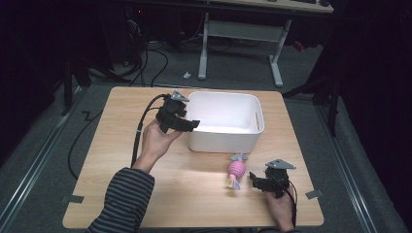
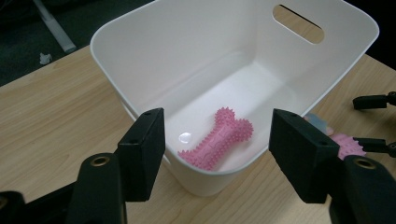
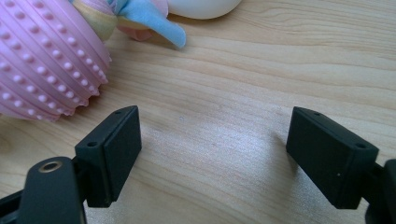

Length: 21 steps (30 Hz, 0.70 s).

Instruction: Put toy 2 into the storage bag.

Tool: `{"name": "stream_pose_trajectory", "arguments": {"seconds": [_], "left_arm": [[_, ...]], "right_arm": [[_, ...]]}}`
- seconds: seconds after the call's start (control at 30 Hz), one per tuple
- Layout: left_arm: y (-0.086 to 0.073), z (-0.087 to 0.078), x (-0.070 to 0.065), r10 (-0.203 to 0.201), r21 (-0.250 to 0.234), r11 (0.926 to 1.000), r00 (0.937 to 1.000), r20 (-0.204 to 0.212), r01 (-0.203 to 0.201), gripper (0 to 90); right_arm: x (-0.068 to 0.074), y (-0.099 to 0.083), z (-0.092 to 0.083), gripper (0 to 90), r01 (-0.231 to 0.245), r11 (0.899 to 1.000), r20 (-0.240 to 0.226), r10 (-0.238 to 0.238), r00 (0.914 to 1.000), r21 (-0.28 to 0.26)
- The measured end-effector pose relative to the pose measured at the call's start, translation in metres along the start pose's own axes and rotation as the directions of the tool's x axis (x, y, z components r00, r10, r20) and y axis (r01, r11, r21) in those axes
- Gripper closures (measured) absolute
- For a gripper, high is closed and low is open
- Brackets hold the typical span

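right hand-held gripper (image 1: 254, 180) sits low over the worktop (image 1: 204, 204) at the near right, jaws wide apart with nothing between them, bare wood in the gap. just beside it on its left lies the pink nubbed ball toy (image 1: 236, 169) with pastel fabric tails, not touched; looks like the next thing to grab, and the jaws would need to shift sideways to straddle it. the toy is close to the near wall of the white bin (image 1: 226, 141), so there is little room on the far side and more open wood toward the near edge.

left hand-held gripper (image 1: 192, 124) hangs over the bin's near-left rim, jaws spread and empty. a pink spiky bone toy (image 2: 218, 138) lies on the bin floor right under it, so probably just let go there. the rest of the bin floor is free, with a handle slot (image 2: 298, 23) in the far wall. the worktop left of the bin is open, with a cable (image 1: 141, 128) trailing from the left hand.
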<state>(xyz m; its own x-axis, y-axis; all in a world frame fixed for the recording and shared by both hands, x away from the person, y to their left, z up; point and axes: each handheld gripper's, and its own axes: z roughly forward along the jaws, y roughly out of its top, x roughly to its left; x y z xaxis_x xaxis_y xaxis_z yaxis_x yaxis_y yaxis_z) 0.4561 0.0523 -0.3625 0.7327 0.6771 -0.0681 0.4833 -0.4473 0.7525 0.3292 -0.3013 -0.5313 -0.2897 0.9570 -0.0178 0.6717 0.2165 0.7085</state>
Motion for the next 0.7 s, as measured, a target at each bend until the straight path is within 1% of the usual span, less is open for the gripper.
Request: {"name": "stream_pose_trajectory", "arguments": {"seconds": [0.2, 0.33, 0.47, 0.57, 0.6, 0.7], "left_arm": [[-0.013, -0.009, 0.005, -0.010, -0.010, 0.9999, 0.9999, -0.014, 0.010, 36.4], [-0.021, -0.014, 0.008, -0.019, -0.014, 0.9997, 0.9997, -0.016, 0.018, 36.1], [-0.026, -0.020, 0.010, -0.019, -0.017, 0.9997, 0.9995, -0.025, 0.019, 35.6], [-0.031, -0.027, 0.010, -0.021, -0.035, 0.9992, 0.9994, -0.029, 0.020, 35.4], [-0.032, -0.029, 0.011, -0.024, -0.036, 0.9991, 0.9993, -0.027, 0.023, 35.4], [-0.034, -0.033, 0.011, -0.019, -0.036, 0.9992, 0.9992, -0.034, 0.017, 34.9]], "right_arm": [[0.000, 0.000, 0.000, 18.2, 0.001, 1.000, 0.000, -0.001, 1.0000, -0.001], [0.000, 0.000, 0.000, 18.1, 0.001, 1.000, 0.001, -0.001, 1.0000, -0.001], [0.000, 0.000, 0.000, 18.1, 0.001, 1.000, 0.000, -0.001, 1.0000, -0.001], [0.000, 0.000, 0.000, 18.1, -0.001, 1.000, 0.000, 0.001, 1.0000, 0.000], [0.000, 0.000, 0.000, 18.2, 0.000, 1.000, 0.000, 0.000, 1.0000, 0.000], [0.000, 0.000, 0.000, 18.1, -0.001, 1.000, 0.000, 0.001, 1.0000, 0.000]]}}
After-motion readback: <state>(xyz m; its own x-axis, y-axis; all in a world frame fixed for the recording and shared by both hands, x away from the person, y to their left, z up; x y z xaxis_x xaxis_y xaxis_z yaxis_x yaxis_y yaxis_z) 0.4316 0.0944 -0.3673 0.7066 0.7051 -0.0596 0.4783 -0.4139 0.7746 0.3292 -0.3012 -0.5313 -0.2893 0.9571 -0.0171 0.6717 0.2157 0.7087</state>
